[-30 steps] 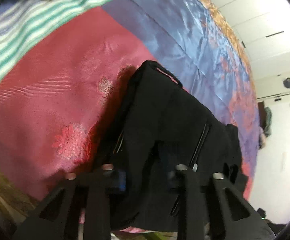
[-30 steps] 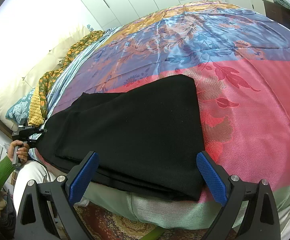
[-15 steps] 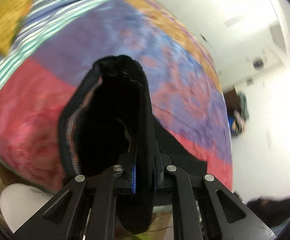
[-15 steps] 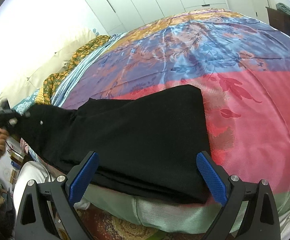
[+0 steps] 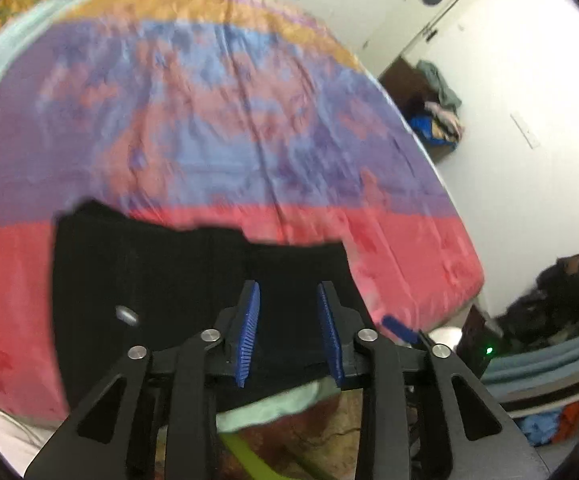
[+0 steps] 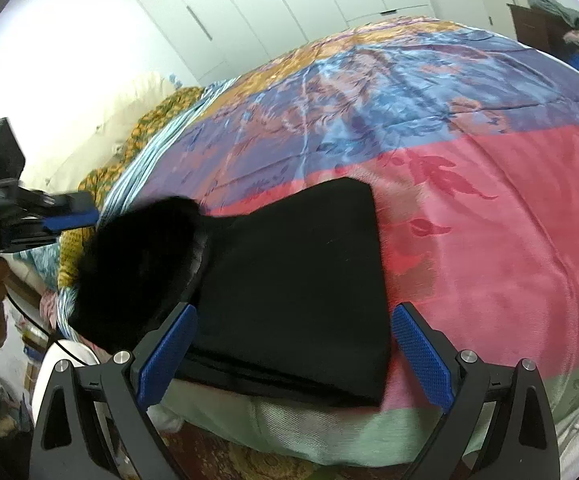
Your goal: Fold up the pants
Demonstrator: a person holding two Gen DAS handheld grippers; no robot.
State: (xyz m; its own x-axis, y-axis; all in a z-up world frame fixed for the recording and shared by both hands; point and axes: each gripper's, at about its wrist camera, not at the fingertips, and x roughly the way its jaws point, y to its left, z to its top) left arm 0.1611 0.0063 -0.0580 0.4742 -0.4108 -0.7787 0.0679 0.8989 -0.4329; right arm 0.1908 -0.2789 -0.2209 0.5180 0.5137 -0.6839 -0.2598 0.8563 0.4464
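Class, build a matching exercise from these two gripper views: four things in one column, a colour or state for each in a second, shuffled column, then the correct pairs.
Things:
1. pants
2. left gripper
3. right gripper
4. wardrobe doors

States:
A. white, closed
B. jaws opening, nothing between the pads
C. black, lying on the patterned bedspread
D. jaws wide open, holding nothing

Pairs: 1-C, 2-B, 3-D, 4-A
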